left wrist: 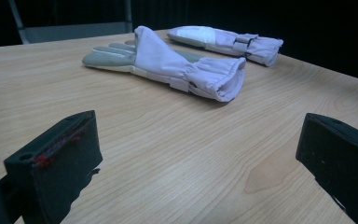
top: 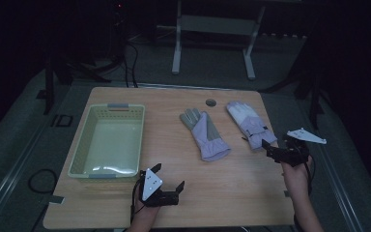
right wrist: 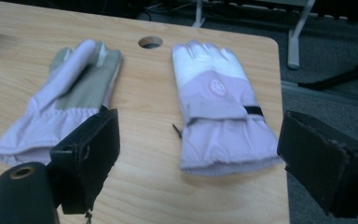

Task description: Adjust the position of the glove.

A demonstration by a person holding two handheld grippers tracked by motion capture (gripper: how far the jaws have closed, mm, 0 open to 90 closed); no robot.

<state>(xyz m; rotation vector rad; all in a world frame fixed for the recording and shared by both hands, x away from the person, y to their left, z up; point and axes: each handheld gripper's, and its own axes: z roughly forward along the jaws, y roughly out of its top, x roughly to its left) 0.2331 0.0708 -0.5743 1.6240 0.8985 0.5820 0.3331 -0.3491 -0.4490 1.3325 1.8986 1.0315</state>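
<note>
- Reaching with my right gripper [top: 270,147], I have its jaws spread wide and empty, poised right at the cuff of the lilac-and-white padded winter glove [right wrist: 216,105] lying back-up near the right edge of the pale wooden table [top: 232,188].
- My left gripper [top: 166,176] sits low over bare tabletop near the front edge, jaws also wide apart and holding nothing.
- The second glove, lilac with a grey palm facing up [top: 204,133], lies just left of the first one, apart from it, its fingers pointing away from me.
- The pale green slotted plastic basket [top: 79,154] stands empty at the table's left, well apart from both gloves.
- Risk, as I judge it: the cuff is soft and flat, so a shallow bite could pinch only the top layer and slip.
- Pushing forward before closing could shove the glove toward the far edge.
- The thin black strap [right wrist: 252,110] across the wrist might snag a jaw.
</note>
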